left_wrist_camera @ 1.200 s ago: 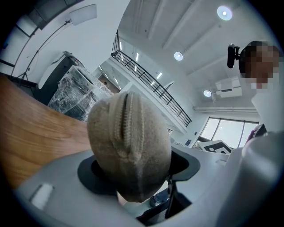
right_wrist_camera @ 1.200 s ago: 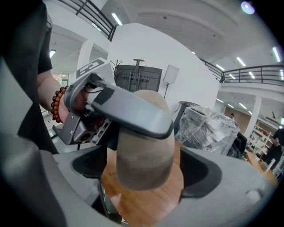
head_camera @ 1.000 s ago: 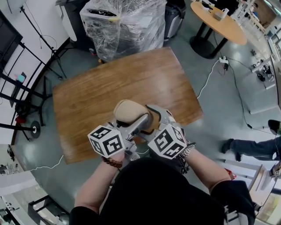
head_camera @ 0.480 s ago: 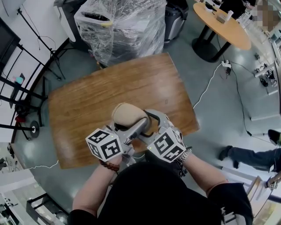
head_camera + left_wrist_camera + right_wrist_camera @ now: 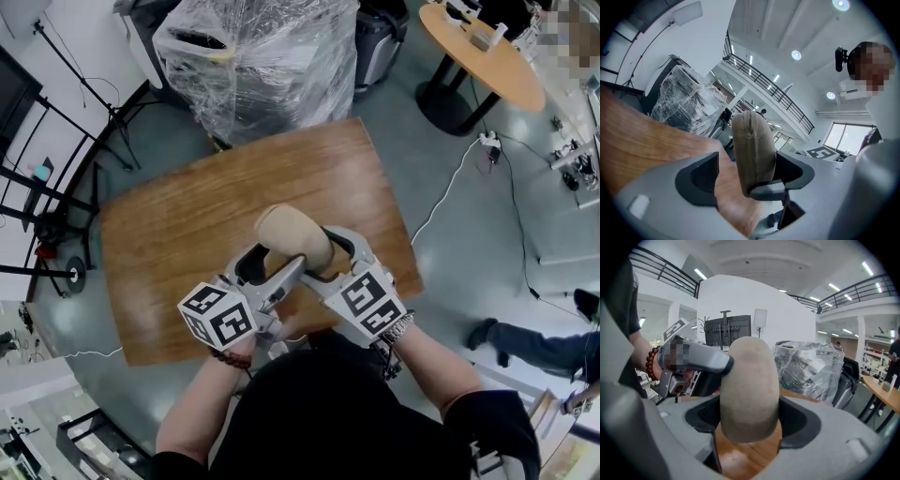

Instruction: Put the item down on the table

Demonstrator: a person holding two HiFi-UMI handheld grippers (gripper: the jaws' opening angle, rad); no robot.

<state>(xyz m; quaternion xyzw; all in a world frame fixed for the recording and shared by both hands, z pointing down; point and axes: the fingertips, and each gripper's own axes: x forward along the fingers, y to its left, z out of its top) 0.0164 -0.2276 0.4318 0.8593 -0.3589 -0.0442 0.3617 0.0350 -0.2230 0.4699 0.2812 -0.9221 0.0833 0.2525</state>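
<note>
A tan, soft, rounded pouch (image 5: 292, 236) hangs over the near part of the wooden table (image 5: 187, 206), held up between my two grippers. My right gripper (image 5: 325, 253) is shut on it; in the right gripper view the pouch (image 5: 750, 385) fills the gap between both pads of that gripper (image 5: 750, 420). My left gripper (image 5: 270, 267) reaches in from the left and its jaws are opening. In the left gripper view the pouch (image 5: 752, 150) rests against the right jaw of that gripper (image 5: 747, 176), with a gap to the left jaw.
A bulky load wrapped in clear plastic (image 5: 253, 56) stands just beyond the table's far edge. A round table (image 5: 487, 56) is at the far right. Black stands (image 5: 47, 216) line the left side. A white cable (image 5: 450, 187) lies on the floor, and a person's leg (image 5: 534, 337) shows at the right.
Both grippers and the pouch have shifted a little farther over the table. The left gripper's jaws have spread and its left pad has come off the pouch.
</note>
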